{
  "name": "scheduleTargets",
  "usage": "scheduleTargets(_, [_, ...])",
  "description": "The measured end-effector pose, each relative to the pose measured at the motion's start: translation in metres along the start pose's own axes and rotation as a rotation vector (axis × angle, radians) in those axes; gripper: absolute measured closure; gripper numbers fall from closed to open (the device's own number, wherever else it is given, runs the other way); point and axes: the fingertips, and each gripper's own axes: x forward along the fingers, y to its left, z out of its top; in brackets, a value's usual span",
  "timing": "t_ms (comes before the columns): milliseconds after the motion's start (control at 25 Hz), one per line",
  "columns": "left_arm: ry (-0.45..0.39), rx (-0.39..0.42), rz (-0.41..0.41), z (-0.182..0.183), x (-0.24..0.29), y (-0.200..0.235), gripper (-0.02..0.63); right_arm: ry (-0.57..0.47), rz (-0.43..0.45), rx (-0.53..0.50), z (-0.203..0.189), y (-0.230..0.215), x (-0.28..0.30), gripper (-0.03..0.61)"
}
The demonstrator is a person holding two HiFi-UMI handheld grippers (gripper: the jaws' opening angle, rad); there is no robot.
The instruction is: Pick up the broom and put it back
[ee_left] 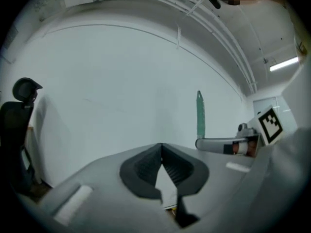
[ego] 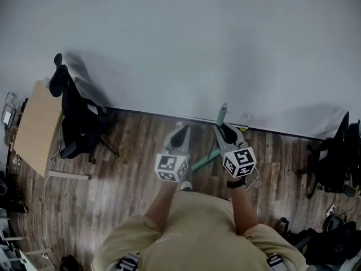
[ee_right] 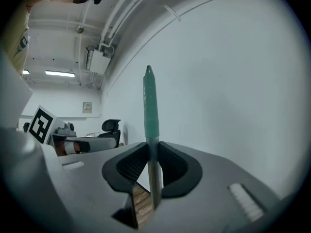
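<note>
The right gripper (ee_right: 151, 149) pinches the grey metal broom with the green top (ee_right: 150, 106), upright near the far white wall (ego: 169, 38). The left gripper (ee_left: 162, 152) is closed on nothing. Picking up is done; putting it back is left

One broom (ego: 205, 161), two claws (ego: 180, 132) (ego: 227, 130), two office chairs (ego: 77, 124) (ego: 333, 161), one desk (ego: 36, 126)

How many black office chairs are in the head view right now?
2: one black office chair beside the wooden desk at left, and one at the right edge. Others may be hidden.
</note>
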Motion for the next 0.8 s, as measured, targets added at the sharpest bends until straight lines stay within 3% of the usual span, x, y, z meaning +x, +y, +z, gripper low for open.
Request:
scheduleTargets(280, [0.001, -0.065, 0.142, 0.007, -0.016, 0.146, 0.611, 0.077, 0.122, -0.045, -0.006, 0.063, 0.134, 0.499])
scheduleTargets(560, [0.033, -0.120, 0.280, -0.005, -0.040, 0.223, 0.611, 0.157, 0.285, -0.030, -0.025, 0.112, 0.224, 0.499])
scheduleTargets(800, [0.063, -0.132, 0.411, -0.007, -0.018, 0.279, 0.610, 0.196, 0.470, -0.017, -0.030, 0.131, 0.303, 0.499])
